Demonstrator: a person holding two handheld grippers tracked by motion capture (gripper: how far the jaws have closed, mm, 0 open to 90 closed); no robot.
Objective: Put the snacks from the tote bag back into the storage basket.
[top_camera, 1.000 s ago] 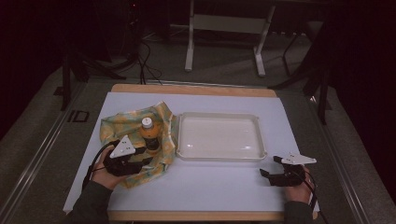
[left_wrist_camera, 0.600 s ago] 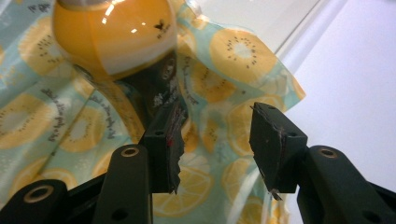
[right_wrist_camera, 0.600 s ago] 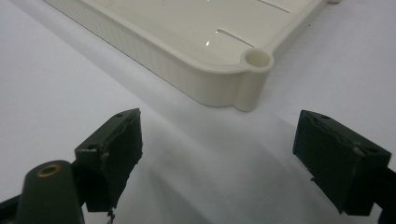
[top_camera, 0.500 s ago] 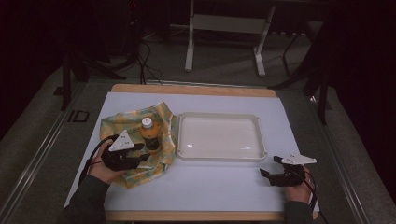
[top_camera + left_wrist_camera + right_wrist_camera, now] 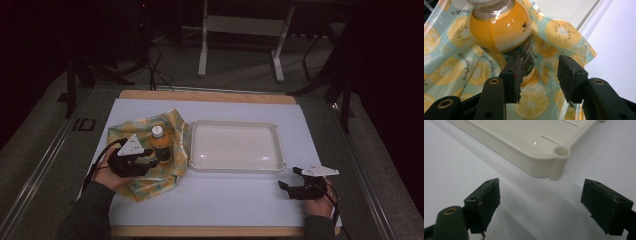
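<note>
A small bottle of orange juice point(image 5: 159, 145) with a white cap stands upright on a cloth printed with orange slices point(image 5: 152, 184), left of the tray. My left gripper point(image 5: 150, 158) lies on the cloth just left of the bottle and points at it. In the left gripper view its jaws are open point(image 5: 539, 75). The bottle point(image 5: 499, 27) rises just beyond the left jaw, not between the two, and the cloth point(image 5: 560, 32) spreads under them. My right gripper point(image 5: 291, 180) rests open on the table off the tray's near right corner, with nothing between its fingers point(image 5: 540, 202).
A shallow white tray point(image 5: 235, 165) sits empty at mid-table; its corner point(image 5: 560, 152) lies close ahead of the right jaws. The white table top point(image 5: 225, 205) ends in a wooden front edge. Cables and stand legs cross the dark floor behind.
My left gripper has edged slightly forward beside the bottle. The right gripper, bottle, cloth and tray have stayed put.
</note>
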